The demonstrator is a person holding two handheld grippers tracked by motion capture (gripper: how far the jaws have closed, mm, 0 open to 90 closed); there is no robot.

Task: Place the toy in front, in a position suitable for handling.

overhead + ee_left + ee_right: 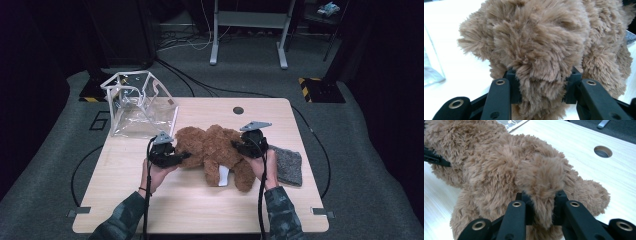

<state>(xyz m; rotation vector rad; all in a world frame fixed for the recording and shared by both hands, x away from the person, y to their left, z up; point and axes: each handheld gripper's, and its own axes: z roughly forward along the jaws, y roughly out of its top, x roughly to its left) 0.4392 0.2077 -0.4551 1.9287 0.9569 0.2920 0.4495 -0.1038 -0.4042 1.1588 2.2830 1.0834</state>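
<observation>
Lying across the middle of the table (125,200), nearer its far edge than its near one: brown plush bear (212,150), stretched from left to right, with a white tag showing on its near side. Gripping the bear at its left end: left gripper (184,156), jaws pointing right, clenched on a thick tuft of fur. In the left gripper view, fur (541,50) bulging between both black jaws and pressing against the pads, the rest of the bear rising beyond and to the right. Gripping the bear at its right end: right gripper (236,146), jaws pointing left, clenched on a narrower lobe of plush. In the right gripper view, that lobe (542,182) pinched between the jaws, the body of the bear spreading away to the left and a round hole in the table (603,151) showing beyond. Sitting between the two grippers, then, held at both ends. Standing at the far left corner of the table, just beside the bear: clear plastic bag (140,102) with white trim, open at the top. Lying at the right edge, near the right hand: grey cloth (290,165).
</observation>
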